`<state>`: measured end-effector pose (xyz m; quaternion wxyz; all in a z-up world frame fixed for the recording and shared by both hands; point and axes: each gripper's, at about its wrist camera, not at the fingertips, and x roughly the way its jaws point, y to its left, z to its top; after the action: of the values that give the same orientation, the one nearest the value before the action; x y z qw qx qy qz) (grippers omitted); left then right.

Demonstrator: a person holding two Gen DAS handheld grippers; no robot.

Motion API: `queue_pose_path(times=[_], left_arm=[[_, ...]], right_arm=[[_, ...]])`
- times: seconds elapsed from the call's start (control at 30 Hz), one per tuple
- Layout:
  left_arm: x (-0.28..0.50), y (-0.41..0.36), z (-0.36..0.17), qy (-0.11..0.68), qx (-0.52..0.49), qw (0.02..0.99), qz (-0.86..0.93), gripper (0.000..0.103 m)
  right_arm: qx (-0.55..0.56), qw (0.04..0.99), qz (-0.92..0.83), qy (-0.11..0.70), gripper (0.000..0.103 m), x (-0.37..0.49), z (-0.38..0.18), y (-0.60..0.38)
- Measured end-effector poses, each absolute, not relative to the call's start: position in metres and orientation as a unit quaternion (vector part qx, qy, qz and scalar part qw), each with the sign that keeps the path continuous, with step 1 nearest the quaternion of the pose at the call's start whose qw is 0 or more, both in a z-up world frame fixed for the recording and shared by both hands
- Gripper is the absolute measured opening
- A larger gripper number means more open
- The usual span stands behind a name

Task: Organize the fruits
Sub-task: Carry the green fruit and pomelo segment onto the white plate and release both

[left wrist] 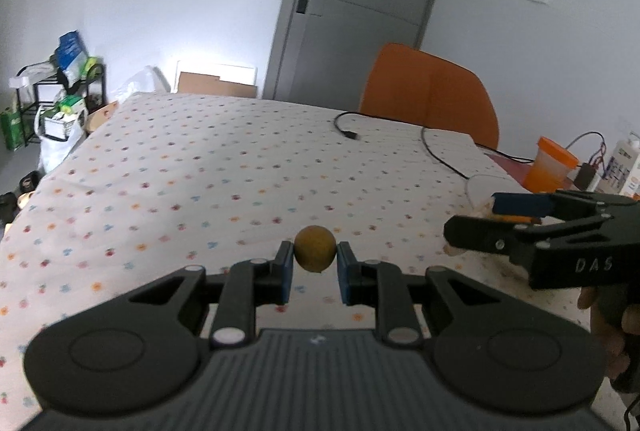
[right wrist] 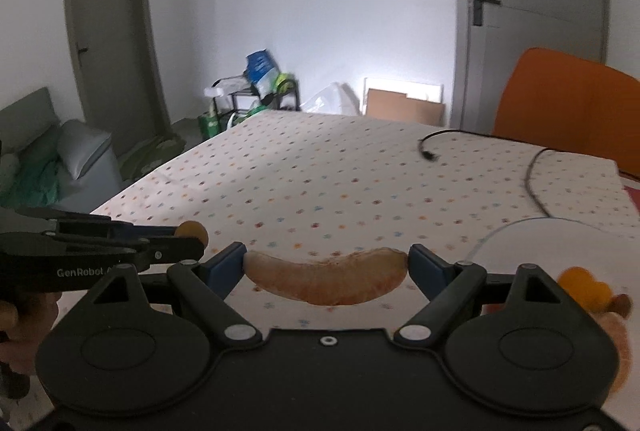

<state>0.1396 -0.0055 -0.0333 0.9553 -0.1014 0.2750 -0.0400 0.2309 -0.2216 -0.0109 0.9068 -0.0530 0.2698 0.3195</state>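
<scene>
While my left gripper (left wrist: 315,273) pinched a small round brownish-yellow fruit (left wrist: 315,248) between its blue pads (left wrist: 285,271), my right gripper (right wrist: 326,263) held a long, curved, pale orange peeled citrus segment (right wrist: 326,281) by its two ends, both lifted above the flower-dotted white tablecloth (left wrist: 200,167). I judged the round fruit firm, light and apt to roll, so the hold across its middle suited it. The segment looked soft and easily burst; gentle pressure at the tips seemed safest. Just to my right lay a clear round plate (right wrist: 532,243) with more orange fruit pieces (right wrist: 588,289). Beyond, a black cable (left wrist: 436,151) trailed across the cloth towards an orange chair (left wrist: 432,95), which I judged could snag a wide sweep.
</scene>
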Motion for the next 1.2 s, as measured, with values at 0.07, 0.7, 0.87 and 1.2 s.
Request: queue_pose_path(times=[0.07, 0.7, 0.87, 1.2], left_arm=[[0.142, -0.013, -0.032, 0.275, -0.098, 0.955, -0.048, 0.021], [0.164, -0.086, -0.025, 0.275, -0.062, 0.952, -0.117, 0.021], [0.169, -0.104, -0.024, 0.276, -0.052, 0.951, -0.130, 0.021], [0.179, -0.138, -0.022, 0.277, -0.033, 0.947, -0.160, 0.021]], right_arm=[[-0.051, 0.911, 0.310, 0.267, 0.085, 0.231, -0.009, -0.231], [-0.016, 0.942, 0.215, 0.257, 0.085, 0.229, -0.007, -0.333], [-0.011, 0.946, 0.198, 0.256, 0.085, 0.230, -0.010, -0.354], [0.004, 0.950, 0.171, 0.263, 0.085, 0.226, -0.019, -0.385]])
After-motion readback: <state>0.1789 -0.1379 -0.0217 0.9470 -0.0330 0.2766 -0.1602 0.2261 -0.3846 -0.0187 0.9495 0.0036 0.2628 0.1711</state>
